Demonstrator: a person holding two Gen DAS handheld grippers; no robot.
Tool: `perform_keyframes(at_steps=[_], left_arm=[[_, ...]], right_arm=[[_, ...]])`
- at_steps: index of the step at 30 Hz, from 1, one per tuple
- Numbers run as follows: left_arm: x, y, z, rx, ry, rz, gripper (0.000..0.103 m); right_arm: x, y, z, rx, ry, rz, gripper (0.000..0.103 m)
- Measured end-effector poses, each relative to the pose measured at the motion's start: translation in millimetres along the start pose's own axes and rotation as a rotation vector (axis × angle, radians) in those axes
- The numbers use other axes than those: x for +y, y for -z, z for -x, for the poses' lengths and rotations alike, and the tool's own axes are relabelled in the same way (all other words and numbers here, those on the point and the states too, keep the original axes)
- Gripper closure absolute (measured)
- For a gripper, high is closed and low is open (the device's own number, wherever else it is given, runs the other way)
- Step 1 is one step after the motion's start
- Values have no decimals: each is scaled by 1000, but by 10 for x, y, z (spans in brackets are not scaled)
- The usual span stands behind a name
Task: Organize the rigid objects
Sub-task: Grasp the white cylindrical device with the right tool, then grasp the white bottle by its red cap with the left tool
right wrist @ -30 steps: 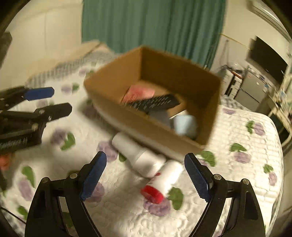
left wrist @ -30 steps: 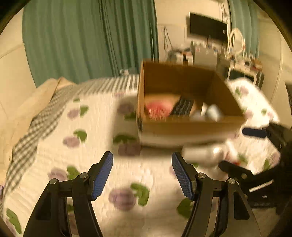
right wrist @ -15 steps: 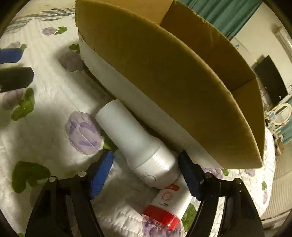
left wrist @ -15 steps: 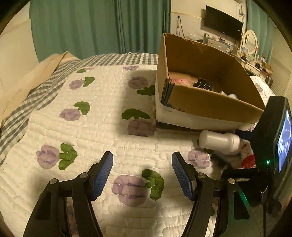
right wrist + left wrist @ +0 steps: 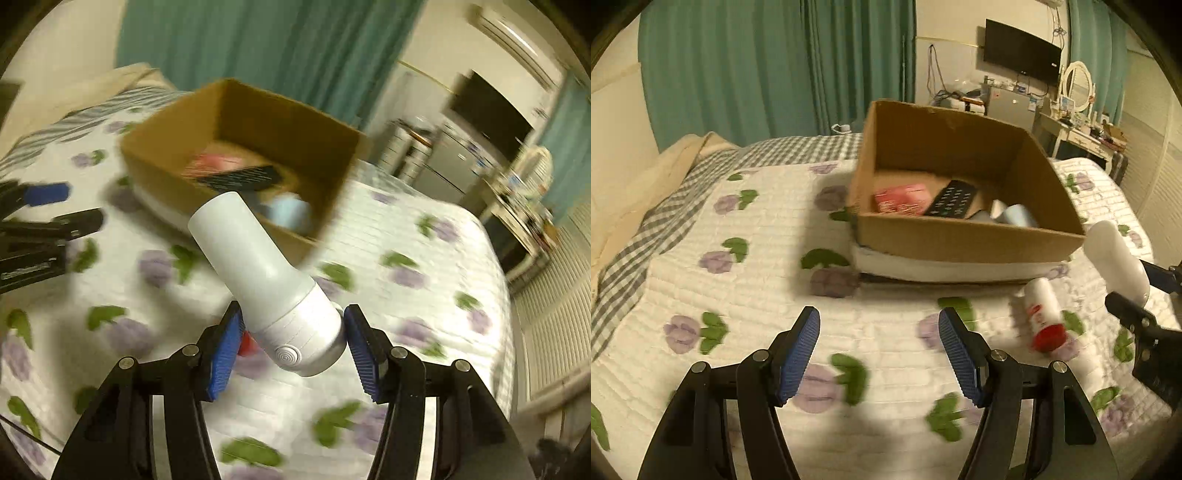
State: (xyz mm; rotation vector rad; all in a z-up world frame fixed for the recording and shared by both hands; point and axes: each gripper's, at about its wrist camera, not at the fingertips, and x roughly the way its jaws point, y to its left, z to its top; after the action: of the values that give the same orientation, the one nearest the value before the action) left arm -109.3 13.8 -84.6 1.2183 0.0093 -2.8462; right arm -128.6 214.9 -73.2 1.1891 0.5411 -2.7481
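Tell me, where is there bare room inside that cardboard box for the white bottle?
The brown cardboard box has bare floor along its back wall, behind the pink packet and black remote control. Its near right corner is crowded by a pale blue object. The right gripper holds the white plastic bottle.
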Motion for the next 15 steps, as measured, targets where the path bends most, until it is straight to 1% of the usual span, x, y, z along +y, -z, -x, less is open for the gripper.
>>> perform_keyframes(at_steps=[3,7,11,15], left_arm=[[-270,-60,27,-13,46,-31,33],[-639,-100,-18,-16,104,-88,33],[-971,-62,-178,21,160,-139,33],[-1139,-5,-377,83,209,-167,33]], right_arm=[[-204,29,-37,31,31,-48,48],[-324,69,-170,58,70,-61,48],[-320,76,-262,79,78,-61,48],[-423,126,-333,95,99,-83,48]])
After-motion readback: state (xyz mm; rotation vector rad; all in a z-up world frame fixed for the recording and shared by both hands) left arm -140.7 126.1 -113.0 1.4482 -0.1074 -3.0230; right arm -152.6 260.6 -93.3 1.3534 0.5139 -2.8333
